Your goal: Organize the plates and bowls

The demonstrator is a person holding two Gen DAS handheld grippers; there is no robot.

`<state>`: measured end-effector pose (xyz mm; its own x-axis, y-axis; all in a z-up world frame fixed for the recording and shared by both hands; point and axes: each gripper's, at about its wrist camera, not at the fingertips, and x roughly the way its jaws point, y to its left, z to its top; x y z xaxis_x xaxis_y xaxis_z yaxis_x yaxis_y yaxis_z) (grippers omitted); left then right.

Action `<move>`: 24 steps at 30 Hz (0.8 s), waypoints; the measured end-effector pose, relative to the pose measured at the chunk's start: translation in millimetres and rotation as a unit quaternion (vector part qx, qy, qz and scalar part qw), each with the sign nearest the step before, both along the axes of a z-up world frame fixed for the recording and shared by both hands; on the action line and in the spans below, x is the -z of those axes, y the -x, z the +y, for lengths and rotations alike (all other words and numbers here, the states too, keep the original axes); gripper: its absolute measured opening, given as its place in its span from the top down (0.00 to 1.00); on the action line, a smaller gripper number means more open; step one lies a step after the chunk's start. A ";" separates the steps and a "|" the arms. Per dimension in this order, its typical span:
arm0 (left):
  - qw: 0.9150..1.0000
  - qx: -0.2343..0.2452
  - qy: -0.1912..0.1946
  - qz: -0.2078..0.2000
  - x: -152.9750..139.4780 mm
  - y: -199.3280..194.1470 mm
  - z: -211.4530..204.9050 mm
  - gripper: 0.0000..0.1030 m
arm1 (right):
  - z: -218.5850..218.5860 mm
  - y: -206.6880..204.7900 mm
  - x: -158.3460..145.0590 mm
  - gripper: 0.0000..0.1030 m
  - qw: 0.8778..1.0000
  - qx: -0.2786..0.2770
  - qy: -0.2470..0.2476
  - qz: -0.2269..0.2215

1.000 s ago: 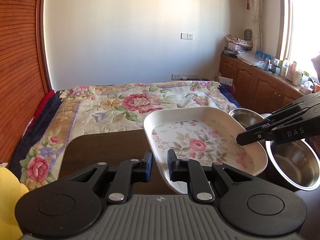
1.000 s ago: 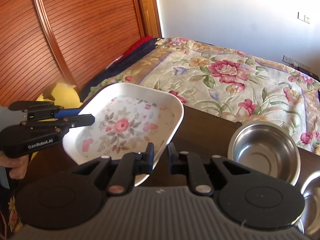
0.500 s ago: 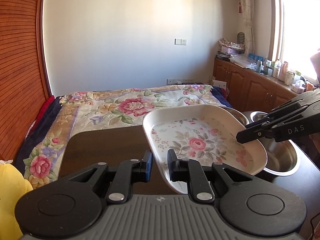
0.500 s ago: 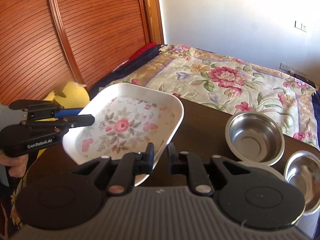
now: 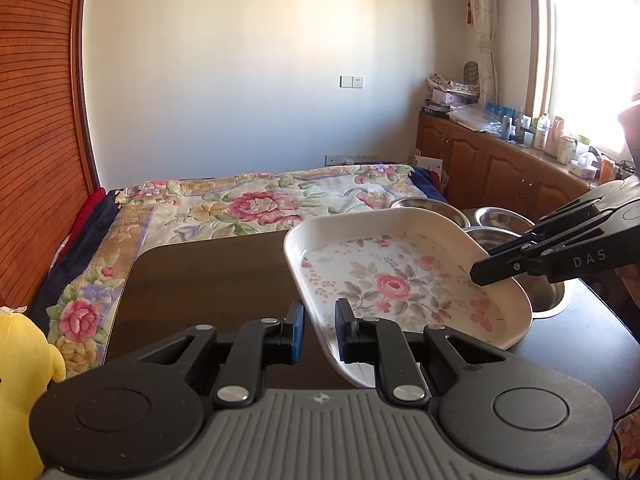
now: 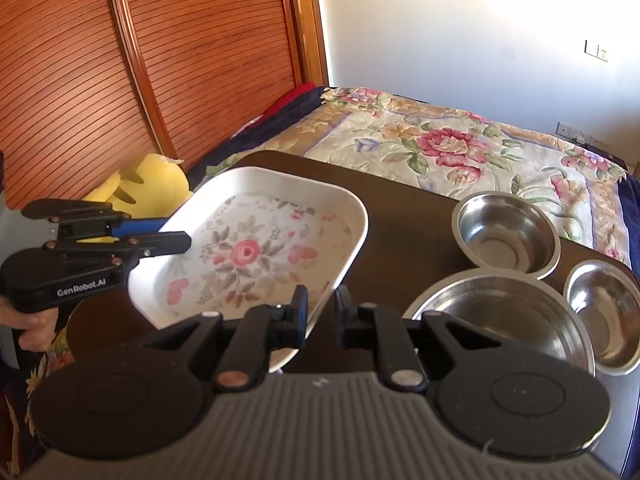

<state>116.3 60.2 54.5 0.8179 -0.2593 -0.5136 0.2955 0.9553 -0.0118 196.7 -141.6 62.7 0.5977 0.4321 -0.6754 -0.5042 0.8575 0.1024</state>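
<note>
A white rectangular plate with a rose print (image 5: 400, 276) (image 6: 256, 252) is held in the air above the dark table (image 5: 208, 276) (image 6: 404, 224). My left gripper (image 5: 319, 330) (image 6: 176, 236) is shut on its left rim. My right gripper (image 6: 322, 312) (image 5: 480, 274) is shut on its opposite rim. Three steel bowls stand on the table's right part: a medium one (image 6: 506, 236) at the back, a large one (image 6: 504, 320) at the front, a small one (image 6: 604, 312) at the right.
A bed with a floral cover (image 5: 248, 208) (image 6: 460, 152) lies beyond the table. A yellow plush toy (image 5: 24, 368) (image 6: 144, 184) sits at the table's left. Wooden cabinets (image 5: 500, 164) line the right wall, a slatted wardrobe (image 6: 140, 60) the left.
Both grippers have lifted the floral plate higher and drawn it back from the bowls. More of the table and all three bowls now show in the right wrist view.
</note>
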 end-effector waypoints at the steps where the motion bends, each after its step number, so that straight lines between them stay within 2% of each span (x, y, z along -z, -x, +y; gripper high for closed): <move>1: 1.000 0.000 0.000 -0.001 -0.7 1.9 0.2 0.83 | 0.0 4.1 0.0 0.85 1.000 0.000 0.000 -0.001; 6: 1.000 0.001 0.000 -0.007 -3.3 16.8 -0.5 0.83 | -2.5 17.9 -1.2 0.85 1.000 -0.001 -0.001 -0.005; 11: 1.000 -0.001 0.016 -0.005 1.4 30.7 3.9 0.83 | -5.5 32.1 -2.5 0.85 1.000 0.000 -0.012 -0.011; 16: 1.000 0.000 0.030 0.001 9.8 42.7 6.4 0.83 | -8.0 45.1 4.5 0.85 1.000 0.002 -0.025 -0.006; 24: 1.000 -0.003 0.025 0.012 29.3 58.3 3.7 0.83 | -9.9 59.3 17.2 0.85 0.999 -0.005 -0.034 0.004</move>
<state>57.9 63.8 25.2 0.8074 -0.2804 -0.5191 0.2894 0.9549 -0.0658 137.3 -151.4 45.5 0.5876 0.4830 -0.6492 -0.5115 0.8434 0.1645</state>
